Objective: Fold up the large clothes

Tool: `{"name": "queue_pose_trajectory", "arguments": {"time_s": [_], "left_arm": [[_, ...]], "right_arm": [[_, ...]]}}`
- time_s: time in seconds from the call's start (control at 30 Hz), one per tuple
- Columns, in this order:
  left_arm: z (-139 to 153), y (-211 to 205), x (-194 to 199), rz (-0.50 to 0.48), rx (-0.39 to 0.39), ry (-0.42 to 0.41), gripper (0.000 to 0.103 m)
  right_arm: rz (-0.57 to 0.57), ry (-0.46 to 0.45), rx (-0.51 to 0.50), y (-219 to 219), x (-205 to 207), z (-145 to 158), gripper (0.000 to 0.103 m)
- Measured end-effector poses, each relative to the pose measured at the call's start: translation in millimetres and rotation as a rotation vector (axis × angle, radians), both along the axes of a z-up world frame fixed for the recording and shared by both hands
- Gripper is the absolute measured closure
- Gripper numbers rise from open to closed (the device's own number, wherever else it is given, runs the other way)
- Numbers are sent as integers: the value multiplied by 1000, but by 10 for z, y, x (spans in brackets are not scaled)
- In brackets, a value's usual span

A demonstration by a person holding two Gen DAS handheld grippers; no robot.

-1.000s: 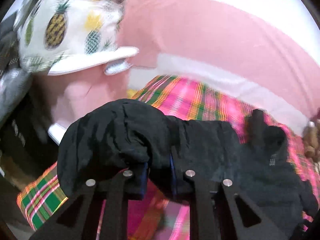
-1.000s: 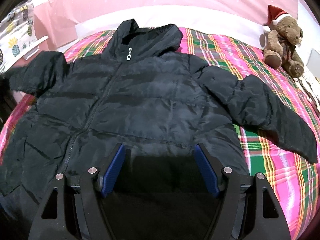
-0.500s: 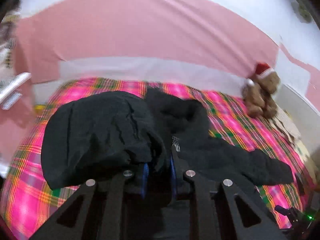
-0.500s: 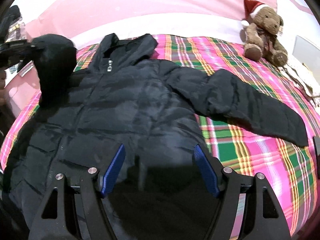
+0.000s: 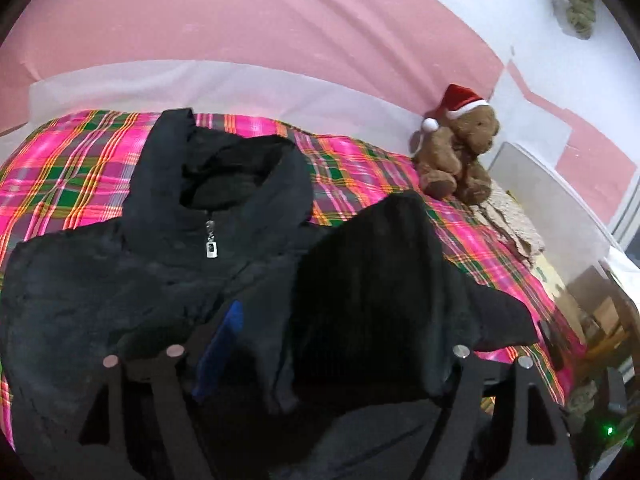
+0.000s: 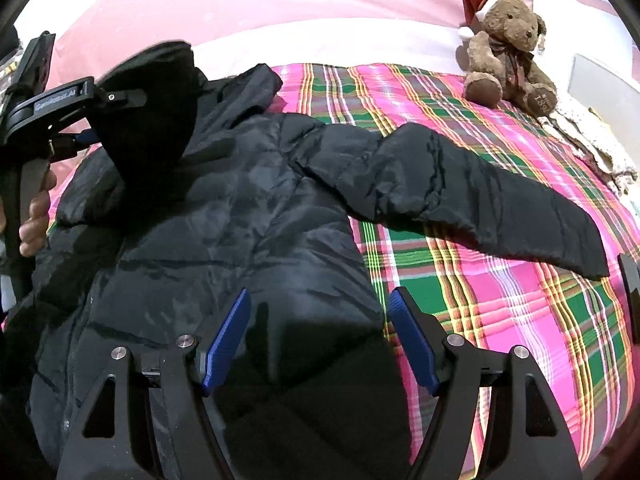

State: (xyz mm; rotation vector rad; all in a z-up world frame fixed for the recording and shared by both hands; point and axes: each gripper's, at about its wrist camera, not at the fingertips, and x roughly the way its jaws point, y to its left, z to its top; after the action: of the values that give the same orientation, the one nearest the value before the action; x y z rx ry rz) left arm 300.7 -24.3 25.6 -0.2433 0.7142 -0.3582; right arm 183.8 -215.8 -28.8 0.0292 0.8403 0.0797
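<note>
Here, from the left wrist, one black quilted puffer jacket (image 5: 100,280) lies front-up on the pink-and-green plaid bedspread (image 5: 72,168), hood toward the pink wall, a metal zipper pull (image 5: 211,246) at its collar. The left gripper (image 5: 336,344) is opening, the ribbed sleeve cuff (image 5: 368,288) loose between its jaws. From the right wrist, the right gripper (image 6: 320,340) hovers wide open and empty above the jacket's hem; one sleeve (image 6: 460,196) stretches rightward below one brown plush teddy bear (image 6: 508,48).
</note>
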Motion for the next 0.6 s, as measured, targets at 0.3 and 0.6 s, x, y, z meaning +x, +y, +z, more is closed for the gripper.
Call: {"name": "queue_pose_trajectory", "arguments": {"time_s": [0.3,0.6], "left_arm": [[102,472,-140,28,16,-14,24],[409,621,-312,-45,-75,-99,19]], "right_arm": [[34,-79,11,213,212,248,31],[56,-134,25,394,321,438,31]]}}
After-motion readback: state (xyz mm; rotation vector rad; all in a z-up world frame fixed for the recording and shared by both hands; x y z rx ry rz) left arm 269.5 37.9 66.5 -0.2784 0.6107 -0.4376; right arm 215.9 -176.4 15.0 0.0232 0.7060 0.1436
